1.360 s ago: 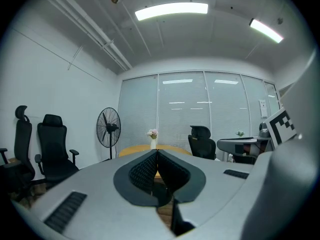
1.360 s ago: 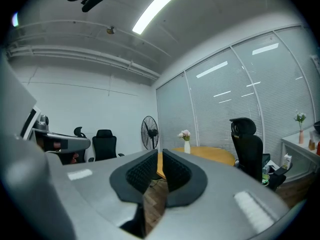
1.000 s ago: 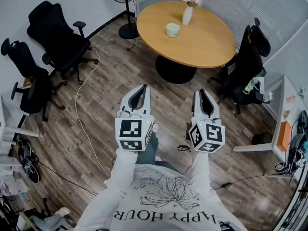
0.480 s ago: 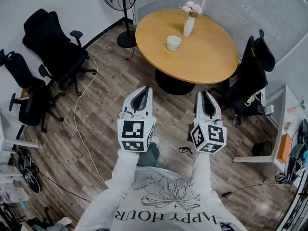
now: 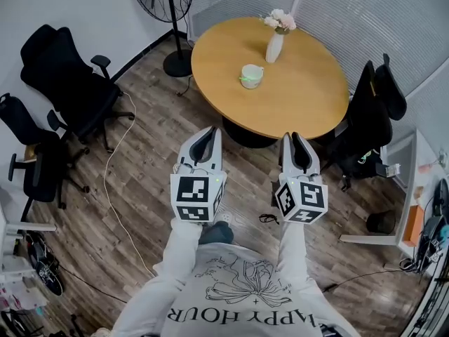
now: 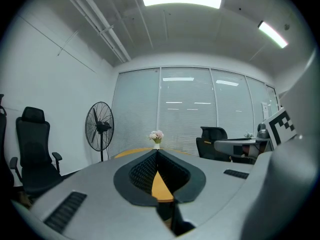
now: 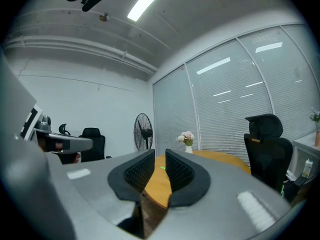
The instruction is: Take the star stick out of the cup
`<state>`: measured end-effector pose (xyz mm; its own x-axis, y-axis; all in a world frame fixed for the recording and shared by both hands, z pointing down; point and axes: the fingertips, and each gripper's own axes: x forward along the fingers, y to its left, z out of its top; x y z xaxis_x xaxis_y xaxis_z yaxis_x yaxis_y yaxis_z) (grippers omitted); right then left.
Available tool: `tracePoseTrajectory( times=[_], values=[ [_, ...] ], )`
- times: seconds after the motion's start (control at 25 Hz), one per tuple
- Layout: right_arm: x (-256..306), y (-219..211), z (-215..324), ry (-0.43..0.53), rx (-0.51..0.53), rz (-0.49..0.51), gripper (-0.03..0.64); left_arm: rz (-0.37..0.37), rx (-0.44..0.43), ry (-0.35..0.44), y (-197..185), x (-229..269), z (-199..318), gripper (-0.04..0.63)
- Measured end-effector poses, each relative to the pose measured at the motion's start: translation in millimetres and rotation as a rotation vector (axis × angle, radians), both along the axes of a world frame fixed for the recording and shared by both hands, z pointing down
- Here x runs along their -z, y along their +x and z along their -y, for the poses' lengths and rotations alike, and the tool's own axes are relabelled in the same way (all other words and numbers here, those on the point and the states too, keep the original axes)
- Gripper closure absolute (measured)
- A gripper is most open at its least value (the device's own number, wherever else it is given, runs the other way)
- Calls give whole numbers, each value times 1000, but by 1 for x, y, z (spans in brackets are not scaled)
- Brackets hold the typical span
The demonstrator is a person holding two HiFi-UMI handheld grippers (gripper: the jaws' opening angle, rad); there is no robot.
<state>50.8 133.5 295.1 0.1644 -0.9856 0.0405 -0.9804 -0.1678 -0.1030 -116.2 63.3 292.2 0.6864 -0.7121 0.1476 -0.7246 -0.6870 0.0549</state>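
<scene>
cup (image 5: 252, 75), pale, green bit (image 5: 243, 79) at rim, on round wooden table (image 5: 309, 100)

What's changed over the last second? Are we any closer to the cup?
Both grippers have advanced toward the round table; it and the cup sit nearer in the head view. The right gripper has just been opening its jaws, nothing between them. Unchanged: left gripper shut and empty, cup and vase in place on the table.
</scene>
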Motion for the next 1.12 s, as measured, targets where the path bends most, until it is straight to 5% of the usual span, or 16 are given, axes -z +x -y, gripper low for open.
tracePoseTrajectory(
  times=[1.12],
  values=[
    [-49, 58, 140, -100, 41, 36, 531, 40, 38, -76, 52, -43, 132, 589]
  ],
)
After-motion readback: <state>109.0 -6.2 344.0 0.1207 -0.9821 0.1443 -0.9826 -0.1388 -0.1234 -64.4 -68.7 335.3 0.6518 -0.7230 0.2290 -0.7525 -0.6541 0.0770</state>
